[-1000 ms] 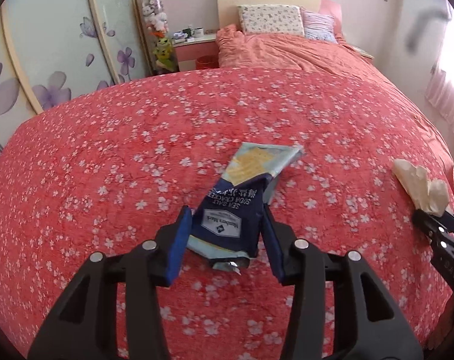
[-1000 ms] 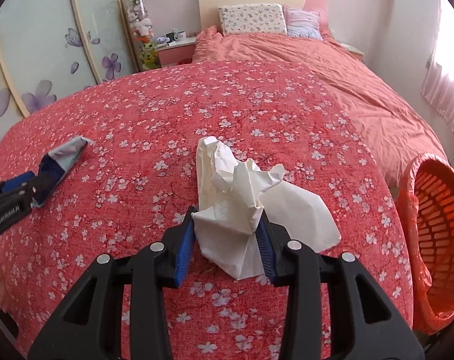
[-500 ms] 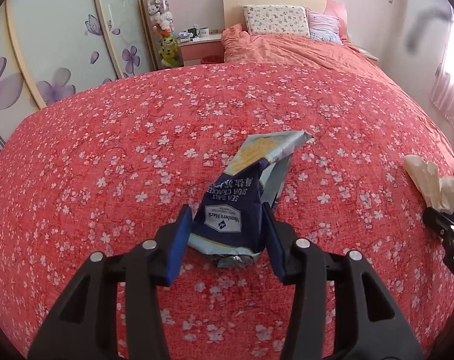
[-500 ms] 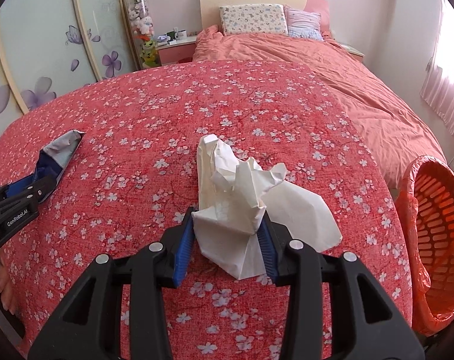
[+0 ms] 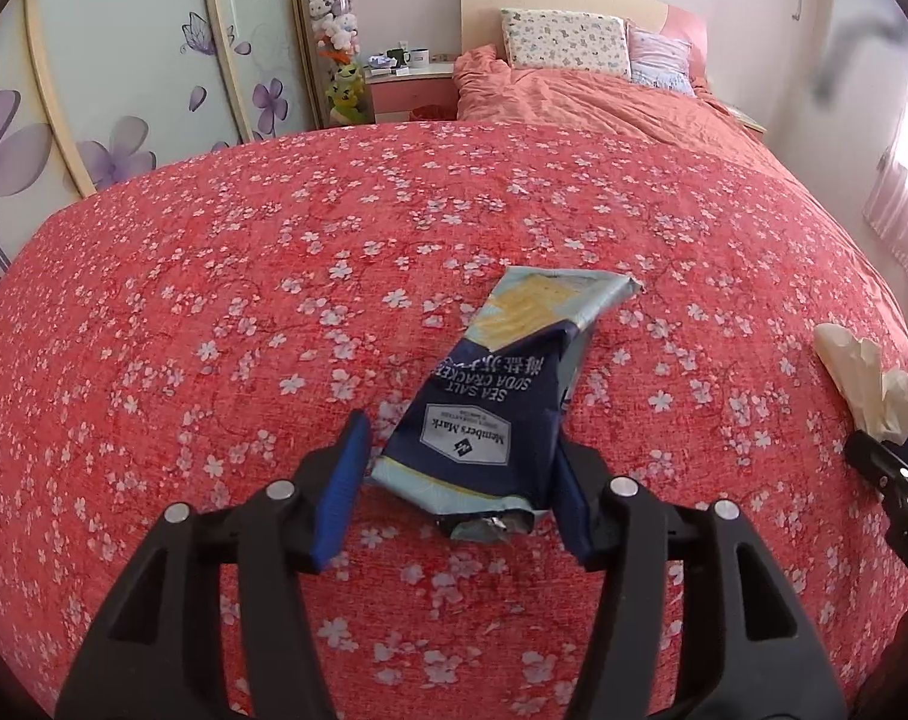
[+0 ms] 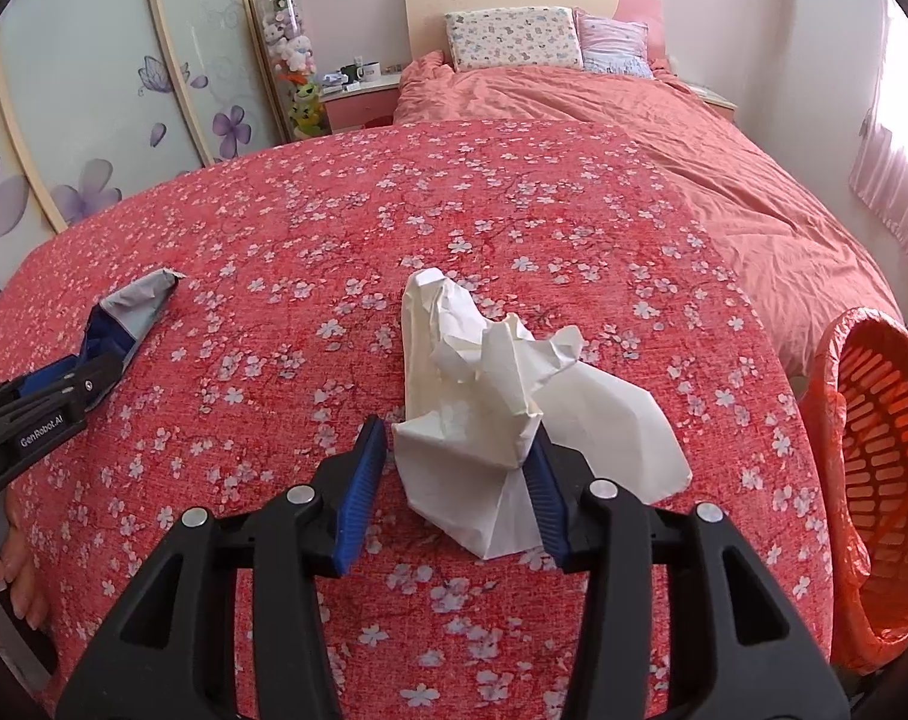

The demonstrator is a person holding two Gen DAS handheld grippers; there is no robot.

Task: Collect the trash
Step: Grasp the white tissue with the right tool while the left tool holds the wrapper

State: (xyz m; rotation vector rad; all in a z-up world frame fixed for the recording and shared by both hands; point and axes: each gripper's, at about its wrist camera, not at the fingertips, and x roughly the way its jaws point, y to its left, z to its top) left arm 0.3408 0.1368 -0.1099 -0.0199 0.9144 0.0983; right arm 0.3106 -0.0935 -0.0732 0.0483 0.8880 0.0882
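Observation:
A dark blue cracker wrapper (image 5: 496, 402) lies on the red flowered bedspread (image 5: 273, 300). My left gripper (image 5: 460, 480) is open, its jaws on either side of the wrapper's near end. A crumpled white tissue (image 6: 490, 396) lies on the same bedspread. My right gripper (image 6: 463, 480) is open around the tissue's near end, the right pad touching it. The wrapper also shows at the left of the right wrist view (image 6: 132, 312), and the tissue at the right of the left wrist view (image 5: 862, 384).
An orange mesh basket (image 6: 874, 480) lined with an orange bag stands off the bed's right edge. Pillows (image 6: 514, 39) lie at the headboard. A pink nightstand (image 5: 411, 90) and flowered wardrobe doors (image 5: 123, 90) are at the far left.
Both grippers' jaws have spread wider: the left let go of the wrapper, the right let go of the tissue. Both items rest on the bedspread.

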